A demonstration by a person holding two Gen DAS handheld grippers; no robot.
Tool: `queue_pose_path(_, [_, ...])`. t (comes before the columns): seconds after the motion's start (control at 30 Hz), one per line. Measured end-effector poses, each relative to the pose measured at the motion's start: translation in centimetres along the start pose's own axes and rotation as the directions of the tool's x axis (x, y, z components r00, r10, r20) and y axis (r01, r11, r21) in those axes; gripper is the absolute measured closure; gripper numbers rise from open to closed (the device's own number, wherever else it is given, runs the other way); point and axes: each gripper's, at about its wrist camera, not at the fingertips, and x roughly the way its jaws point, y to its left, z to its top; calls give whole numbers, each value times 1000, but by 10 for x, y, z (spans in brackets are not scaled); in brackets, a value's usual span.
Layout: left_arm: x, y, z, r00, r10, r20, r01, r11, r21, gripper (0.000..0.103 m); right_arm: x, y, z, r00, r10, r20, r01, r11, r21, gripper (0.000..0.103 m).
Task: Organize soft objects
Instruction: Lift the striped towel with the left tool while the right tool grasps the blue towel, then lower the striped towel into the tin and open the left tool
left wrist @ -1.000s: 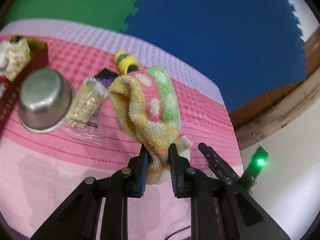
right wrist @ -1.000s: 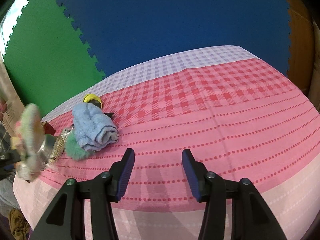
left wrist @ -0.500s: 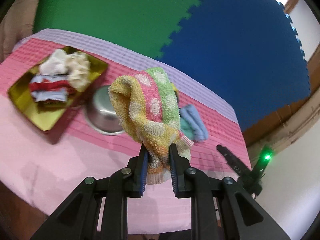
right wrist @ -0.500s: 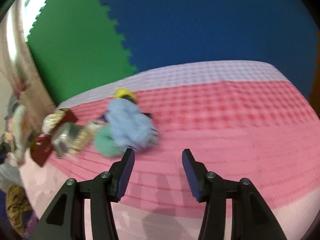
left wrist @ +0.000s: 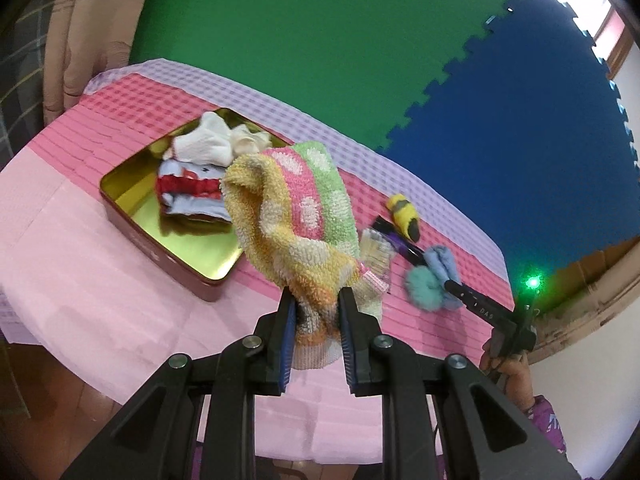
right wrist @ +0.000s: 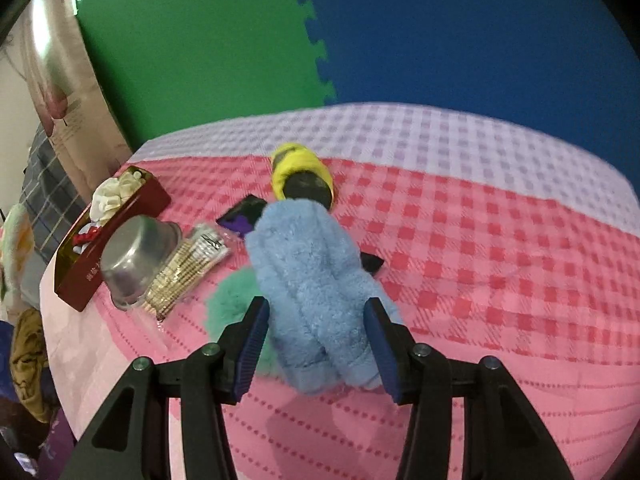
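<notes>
Striped terry towel (left wrist: 296, 216): yellow, pink and green bands with pale dots, bunched, clamped at its lower end between the fingers of the left gripper (left wrist: 316, 328), held up above the pink tablecloth (left wrist: 100, 264), its top overlapping the view of the tin.

Tin tray (left wrist: 132, 188): gold inside, dark red outside, on the cloth at the left. Contains a white fabric bundle (left wrist: 208, 142) at the far end and a folded red, white and pale blue cloth (left wrist: 188, 196) in the middle; the near part of the tin floor is bare.

Blue fluffy towel (right wrist: 316, 280): rolled, lying on the cloth between the spread fingers of the right gripper (right wrist: 316, 344); jaws apart, pads on either side, whether they touch the pile cannot be told.

Teal pompom (right wrist: 232, 300): fuzzy, touching the blue towel's left side.

Yellow and black plush (right wrist: 302, 176): just beyond the blue towel's far end.

Steel bowl (right wrist: 136, 252): upturned, beside the tin's red wall.

Clear packet of gold pins (right wrist: 188, 268): against the bowl.

Dark flat object (right wrist: 244, 214): partly under the blue towel; identity unclear.
</notes>
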Motion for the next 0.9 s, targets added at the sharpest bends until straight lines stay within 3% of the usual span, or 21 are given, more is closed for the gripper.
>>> queue_pose_path(0.23, [0, 12, 10, 1000, 29, 13, -29, 1000, 3, 85, 14, -11, 4, 998, 49, -29, -48, 998, 31, 51])
queue_pose_path(0.3, [-1, 18, 14, 999, 41, 19, -41, 999, 0, 88, 17, -12, 4, 999, 26, -41, -25, 999, 23, 79])
queue_pose_path(0.37, [-4, 25, 18, 998, 52, 28, -52, 999, -5, 93, 14, -17, 6, 999, 21, -34, -20, 999, 30, 81])
queue_pose_path(0.53, [-2, 41, 33, 993, 107, 57, -107, 994, 1, 93, -4, -20, 2, 1000, 21, 12, -22, 998, 55, 82])
queue_pose_path(0.67, [6, 52, 32, 994, 107, 37, -107, 994, -23, 93, -23, -24, -3, 998, 32, 57, -38, 994, 104, 82])
queue_pose_path(0.8, [11, 40, 10, 996, 81, -36, -78, 995, 59, 93, -49, -23, -8, 992, 45, 115, -59, 991, 122, 82])
queue_pose_path(0.83, [14, 38, 5, 996, 75, -49, -72, 995, 67, 92, -58, -23, -8, 990, 55, 131, -72, 989, 128, 82])
queue_pose_path(0.9, [22, 31, -8, 992, 62, -109, -53, 995, 80, 75, -70, -22, -8, 986, 68, 153, -88, 987, 134, 82])
